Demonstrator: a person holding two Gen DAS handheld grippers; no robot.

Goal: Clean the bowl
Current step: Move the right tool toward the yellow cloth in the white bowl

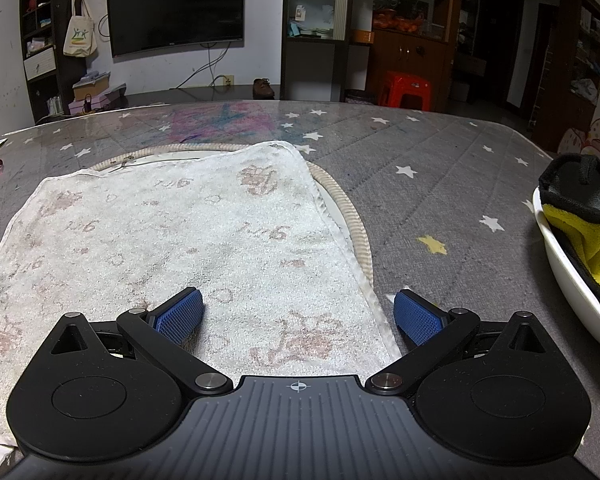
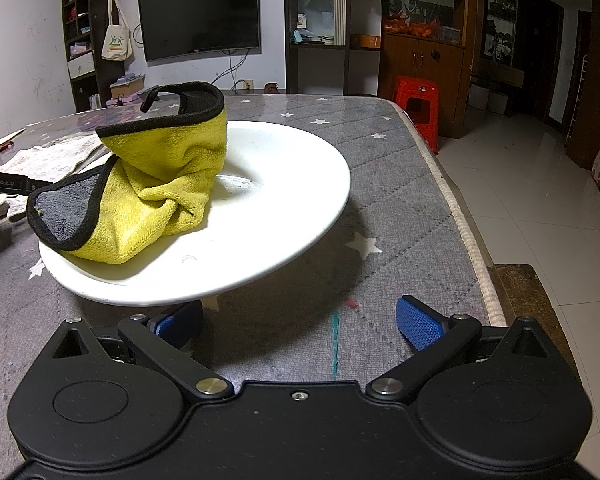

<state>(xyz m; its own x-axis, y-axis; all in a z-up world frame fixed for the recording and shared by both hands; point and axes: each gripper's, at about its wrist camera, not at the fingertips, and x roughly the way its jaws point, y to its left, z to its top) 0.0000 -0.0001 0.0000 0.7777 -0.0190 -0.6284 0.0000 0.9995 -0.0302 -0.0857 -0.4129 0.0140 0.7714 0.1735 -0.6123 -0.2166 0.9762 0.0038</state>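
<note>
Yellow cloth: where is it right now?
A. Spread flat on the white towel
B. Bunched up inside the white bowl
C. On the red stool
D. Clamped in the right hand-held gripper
B: the yellow cloth sits crumpled in the white bowl, and both hand-held grippers are open and empty.

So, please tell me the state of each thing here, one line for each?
Left gripper: open, empty, above the white towel.
Right gripper: open, empty.
Bowl: upright on the table.
Yellow cloth: crumpled inside the bowl.
White towel: spread flat.
</note>
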